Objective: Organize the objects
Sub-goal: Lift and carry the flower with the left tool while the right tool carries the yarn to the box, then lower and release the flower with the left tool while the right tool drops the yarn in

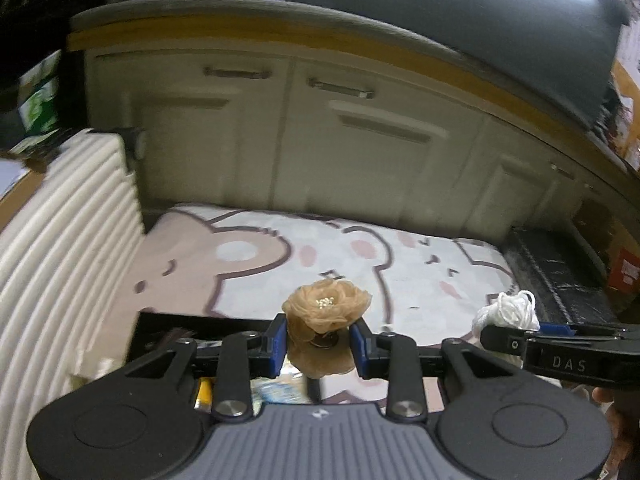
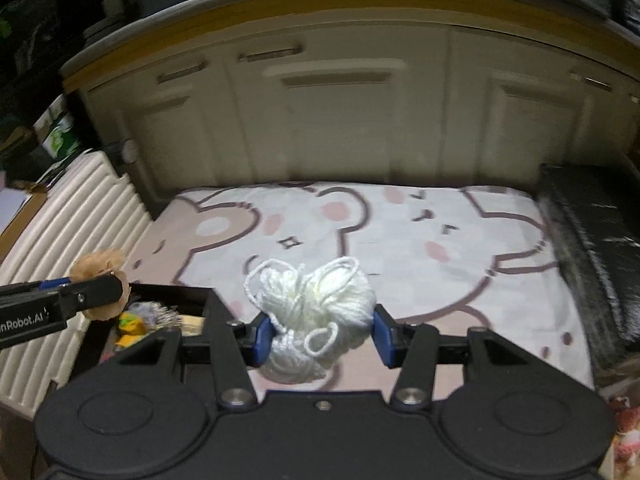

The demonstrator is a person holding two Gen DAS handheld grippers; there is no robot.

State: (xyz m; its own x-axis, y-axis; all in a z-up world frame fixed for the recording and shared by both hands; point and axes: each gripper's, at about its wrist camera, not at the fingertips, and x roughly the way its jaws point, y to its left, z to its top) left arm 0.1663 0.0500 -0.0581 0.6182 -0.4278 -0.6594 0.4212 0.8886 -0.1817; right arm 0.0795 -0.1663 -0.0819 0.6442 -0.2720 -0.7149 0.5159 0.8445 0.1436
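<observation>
My left gripper (image 1: 318,342) is shut on a tan fabric flower (image 1: 326,306) and holds it above the near edge of a black box (image 1: 176,322). My right gripper (image 2: 316,334) is shut on a bundle of white yarn (image 2: 316,300) above the cartoon mat. The yarn (image 1: 506,310) and right gripper also show at the right of the left wrist view. The flower (image 2: 98,266) and left gripper show at the left of the right wrist view, over the black box (image 2: 160,300), which holds several small colourful items.
A pink and white cartoon bear mat (image 2: 400,240) covers the floor. Cream cabinet doors (image 2: 320,120) stand behind it. A ribbed white cushion (image 2: 68,232) lies to the left. A dark furry mat (image 2: 592,240) lies to the right.
</observation>
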